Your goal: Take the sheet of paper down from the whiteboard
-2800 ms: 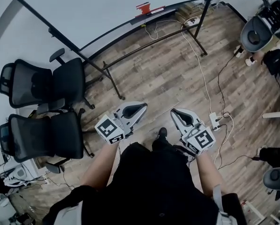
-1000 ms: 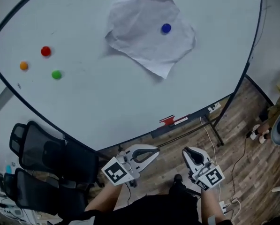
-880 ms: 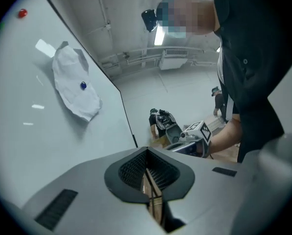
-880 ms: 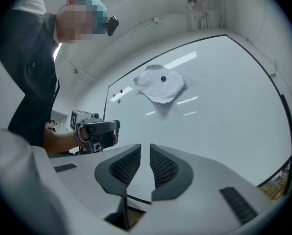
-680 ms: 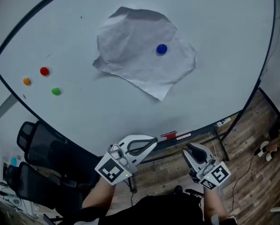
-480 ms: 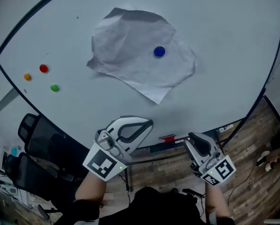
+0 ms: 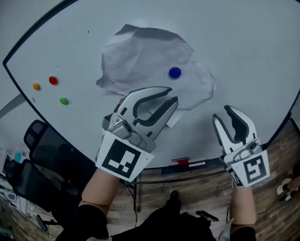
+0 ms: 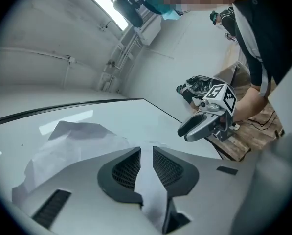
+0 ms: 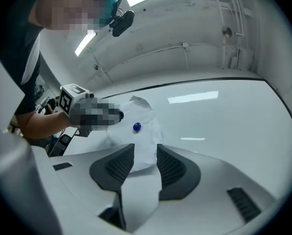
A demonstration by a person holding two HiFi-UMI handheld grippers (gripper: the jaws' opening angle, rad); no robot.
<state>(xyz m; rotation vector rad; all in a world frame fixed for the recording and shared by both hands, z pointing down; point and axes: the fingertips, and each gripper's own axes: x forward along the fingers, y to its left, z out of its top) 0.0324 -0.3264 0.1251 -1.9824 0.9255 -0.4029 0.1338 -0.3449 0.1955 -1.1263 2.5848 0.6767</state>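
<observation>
— How did our grippers stand?

— Nearest us, the left gripper (image 7: 173, 95) had its jaws partly apart. They had just been opening, and the pads pressed on nothing. The right gripper (image 7: 222, 112) stood wider, its jaws also just opened, with nothing held between them.

— What did we see through those gaps?

— Through the right one, the sheet of paper (image 7: 150, 59) lay farther off. Through the left one we saw a pale surface, with the sheet spreading away to the left. From our head view the left jaws overlapped the sheet's lower edge, but we could not tell whether they touched it. The right gripper was raised off the sheet's lower right, apart from it.

— Where was the sheet itself?

— It was crumpled and up on the whiteboard (image 7: 250, 39), pinned by a blue magnet (image 7: 175, 73) near its right side.

— And around it?

— A red magnet (image 7: 53, 80), an orange magnet (image 7: 36, 86) and a green magnet (image 7: 64, 101) clustered on the board, well left of the sheet. Under the board's lower edge ran a tray (image 7: 195, 163) holding a red object (image 7: 181, 161). Beyond that we saw black office chairs (image 7: 49, 154) at the lower left and the wooden floor (image 7: 275, 205).
</observation>
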